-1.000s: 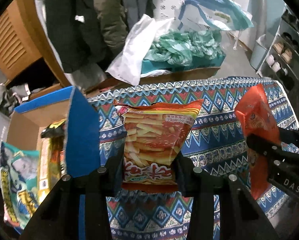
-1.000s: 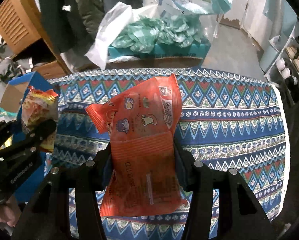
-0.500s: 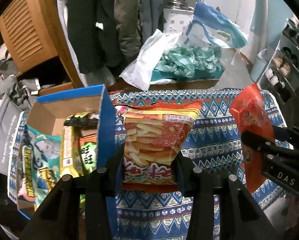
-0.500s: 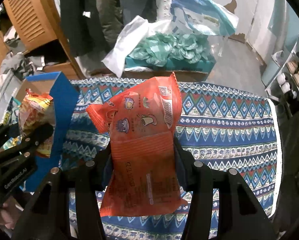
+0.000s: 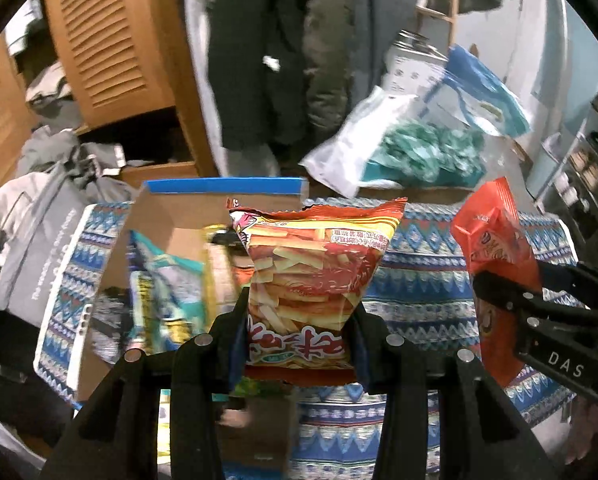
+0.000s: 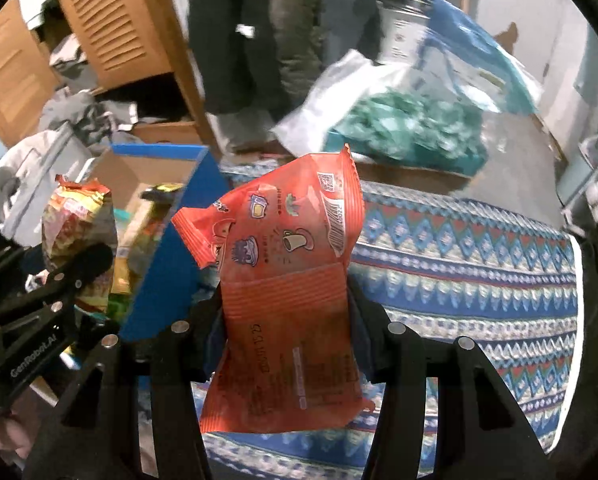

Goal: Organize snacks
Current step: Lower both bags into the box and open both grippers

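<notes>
My left gripper is shut on a red and yellow bag of fries-style snacks, held upright over the right side of an open cardboard box with blue edges. The box holds several snack bags, among them a teal one. My right gripper is shut on an orange snack bag, raised above the patterned tablecloth just right of the box's blue wall. Each gripper shows in the other's view: the right gripper with its orange bag, the left gripper with its fries bag.
Past the table's far edge lie a white plastic bag and green bundles in a teal tray. Dark coats hang beside a slatted wooden cabinet. A grey bag sits left of the box. Shelving stands at right.
Both grippers have risen and moved left with their bags. The fries bag now hangs over the open box, and the box's inside has come into view in both cameras.
</notes>
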Tool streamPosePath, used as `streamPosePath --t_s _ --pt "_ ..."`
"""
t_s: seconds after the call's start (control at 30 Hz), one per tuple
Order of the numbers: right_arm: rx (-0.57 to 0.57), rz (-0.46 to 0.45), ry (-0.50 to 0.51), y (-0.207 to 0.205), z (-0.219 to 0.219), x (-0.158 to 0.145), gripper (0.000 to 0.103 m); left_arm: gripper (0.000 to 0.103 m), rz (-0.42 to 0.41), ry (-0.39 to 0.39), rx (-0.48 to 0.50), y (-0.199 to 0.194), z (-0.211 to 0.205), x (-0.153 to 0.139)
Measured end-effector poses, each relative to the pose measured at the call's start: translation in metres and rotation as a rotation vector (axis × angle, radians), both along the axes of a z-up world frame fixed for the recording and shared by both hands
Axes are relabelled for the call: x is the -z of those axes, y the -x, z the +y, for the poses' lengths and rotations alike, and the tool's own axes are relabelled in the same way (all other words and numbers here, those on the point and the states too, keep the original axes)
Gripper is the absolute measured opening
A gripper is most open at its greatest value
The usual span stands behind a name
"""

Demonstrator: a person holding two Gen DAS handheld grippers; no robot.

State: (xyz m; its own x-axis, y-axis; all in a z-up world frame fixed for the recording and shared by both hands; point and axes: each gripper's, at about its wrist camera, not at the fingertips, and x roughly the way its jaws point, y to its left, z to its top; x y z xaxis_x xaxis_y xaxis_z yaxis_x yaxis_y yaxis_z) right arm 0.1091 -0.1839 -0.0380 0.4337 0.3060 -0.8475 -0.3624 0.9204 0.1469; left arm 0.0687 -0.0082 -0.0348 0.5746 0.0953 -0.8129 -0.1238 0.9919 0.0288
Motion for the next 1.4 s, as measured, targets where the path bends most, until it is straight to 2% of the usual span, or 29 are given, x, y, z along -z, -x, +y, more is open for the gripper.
streamPosePath --t_s 0.4,0.8,0.87,0.93,1.0,1.07,1.13,1.4 --pt "-0.141 0.002 -0.012 -0.001 0.094 -0.009 0.052 0.044 -0.021 0.028 -0.145 0.019 0.078 -0.003" --pt "-0.217 0.06 -0.005 -0.011 0.161 0.01 0.052 0.044 0.01 0.083 -0.219 0.023 0.119 0.016" --pt "-0.234 0.069 -0.011 -0.013 0.168 0.014 0.056 0.044 0.009 0.088 -0.222 0.023 0.121 0.016" --pt "-0.232 0.063 0.001 -0.016 0.173 0.015 0.06 0.05 0.009 0.079 -0.236 0.023 0.124 0.017" --pt "-0.214 0.048 0.016 -0.017 0.173 0.015 0.069 0.059 0.012 0.065 -0.258 0.024 0.128 0.016" --pt "-0.202 0.041 0.017 -0.019 0.172 0.014 0.073 0.07 0.01 0.067 -0.27 0.025 0.132 0.016" --pt "-0.195 0.035 0.011 -0.02 0.168 0.012 0.076 0.074 0.005 0.072 -0.276 0.026 0.135 0.014" --pt "-0.178 -0.006 0.008 -0.013 0.158 -0.005 0.077 0.078 -0.008 0.059 -0.268 0.031 0.131 0.003"
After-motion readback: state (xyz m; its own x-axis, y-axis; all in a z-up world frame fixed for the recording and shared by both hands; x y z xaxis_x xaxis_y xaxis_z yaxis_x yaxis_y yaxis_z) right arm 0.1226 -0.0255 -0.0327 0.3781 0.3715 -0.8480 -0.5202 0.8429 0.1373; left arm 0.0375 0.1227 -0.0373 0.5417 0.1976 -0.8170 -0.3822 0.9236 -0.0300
